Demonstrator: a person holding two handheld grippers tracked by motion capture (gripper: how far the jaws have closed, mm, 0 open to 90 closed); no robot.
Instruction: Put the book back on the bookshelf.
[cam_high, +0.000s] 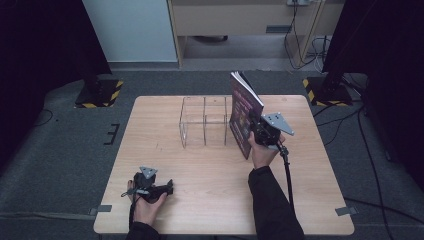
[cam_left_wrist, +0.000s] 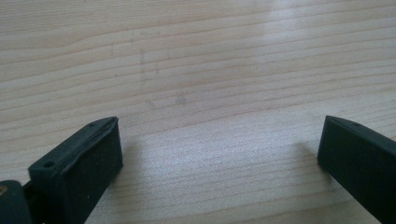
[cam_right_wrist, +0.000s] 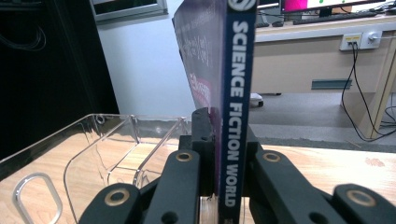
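The right gripper (cam_high: 256, 131) has its jaws clenched on a magazine (cam_high: 244, 111), pinching it at the spine, low down near the bottom edge. In the right gripper view the spine (cam_right_wrist: 237, 93) reads "SCIENCE FICTION WORLD" and stands upright between the black jaws. On the table (cam_high: 200, 190) the magazine hangs just off the right side of the clear acrylic organizer (cam_high: 205, 122), at about three o'clock from it, its lower corner close to the wood.

How will it handle? It looks thin, light and floppy: the pages (cam_right_wrist: 201, 51) fan away from the spine up top, so the free edge may sag or splay. The glossy cover could slip in the pads. The spine is the stiffest part, so that is the sensible place to hold it, and a low grip leaves the tall upper part free to wobble. The organizer's walls look thin and probably slide easily if bumped.

Over at seven o'clock on the table, the left gripper (cam_high: 169, 186) rests on the wood, jaws spread wide and empty.
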